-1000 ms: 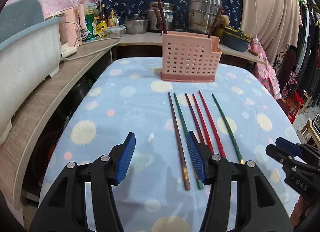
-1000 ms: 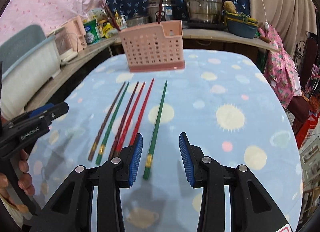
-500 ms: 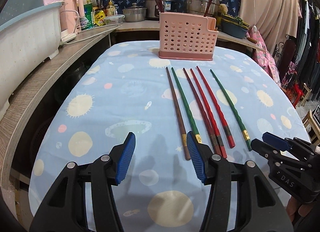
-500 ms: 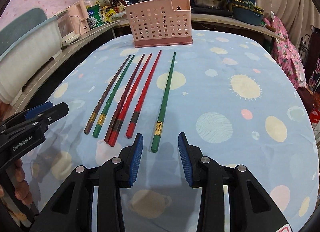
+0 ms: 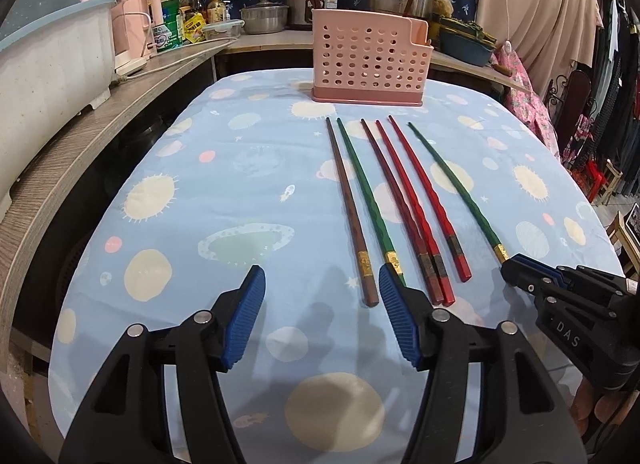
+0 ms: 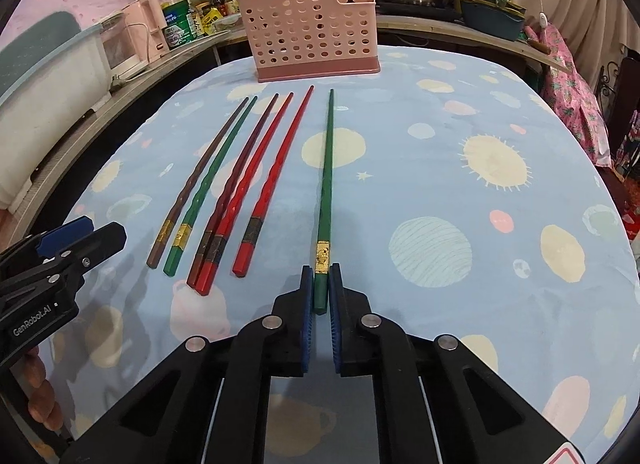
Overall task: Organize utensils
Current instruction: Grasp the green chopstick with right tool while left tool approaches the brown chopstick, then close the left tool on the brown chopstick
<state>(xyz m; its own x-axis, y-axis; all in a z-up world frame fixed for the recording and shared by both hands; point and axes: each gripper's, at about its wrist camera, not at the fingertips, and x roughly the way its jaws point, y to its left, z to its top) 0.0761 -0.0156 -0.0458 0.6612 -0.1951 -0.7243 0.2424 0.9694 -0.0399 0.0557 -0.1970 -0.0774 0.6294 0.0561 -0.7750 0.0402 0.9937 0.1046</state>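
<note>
Several chopsticks lie side by side on the blue cloth: a brown one [image 5: 348,204], a green one [image 5: 368,200], a dark red one [image 5: 396,200] and two red ones [image 5: 420,192]. A second green chopstick [image 6: 326,184] lies apart on the right. My right gripper [image 6: 321,276] is closing, and its pads press on the thick end of that chopstick. My left gripper [image 5: 320,284] is opening low over the cloth. The brown chopstick's end lies in its gap, untouched. A pink perforated holder [image 5: 368,60] stands behind the tips.
A wooden shelf [image 5: 100,120] curves along the left with a white tub [image 5: 48,64] on it. Pots and bottles crowd the back counter [image 5: 264,20]. Clothes hang at the right [image 5: 608,64]. The table's front edge is just below both grippers.
Both grippers sank toward the cloth at the chopsticks' thick ends. The right jaws closed onto the lone green chopstick. The left jaws widened a little.
</note>
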